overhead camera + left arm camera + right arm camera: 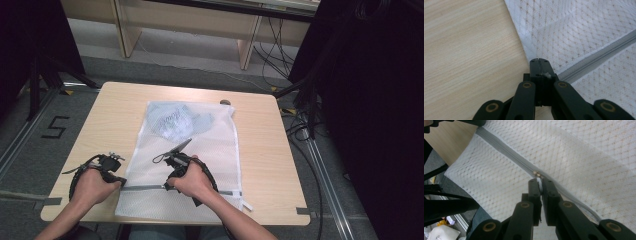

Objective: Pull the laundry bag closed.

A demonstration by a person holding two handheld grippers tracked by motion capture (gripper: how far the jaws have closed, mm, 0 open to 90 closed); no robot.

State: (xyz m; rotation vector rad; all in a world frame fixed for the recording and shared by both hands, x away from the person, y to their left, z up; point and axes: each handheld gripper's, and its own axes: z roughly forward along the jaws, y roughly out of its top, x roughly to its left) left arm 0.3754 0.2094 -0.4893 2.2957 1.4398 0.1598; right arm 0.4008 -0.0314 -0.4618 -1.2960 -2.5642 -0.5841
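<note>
The worktop spreads pale and wood-grained in front of you, with the white mesh laundry bag laid flat down its middle, mouth end toward you. Something pale blue sits inside at the far end of the bag, showing through the mesh. A grey zipper runs across the bag near your edge of the worktop, from one side hem to the other.

Your left hand rests at the bag's left edge, and your left claw is pressed together right at the hem where the zipper tape begins; in the left gripper view a scrap of white mesh shows nipped between the tips, so it's clamped on the bag's edge.

Your right hand is over the middle of the zipper line, your right claw pointing down onto it. In the right gripper view the tips stand nearly together, a narrow gap between them with the white pull tab in it, and the small brass zipper slider sits just beyond the tips. Behind the slider, toward your left claw, the zipper lies closed and flat.
</note>
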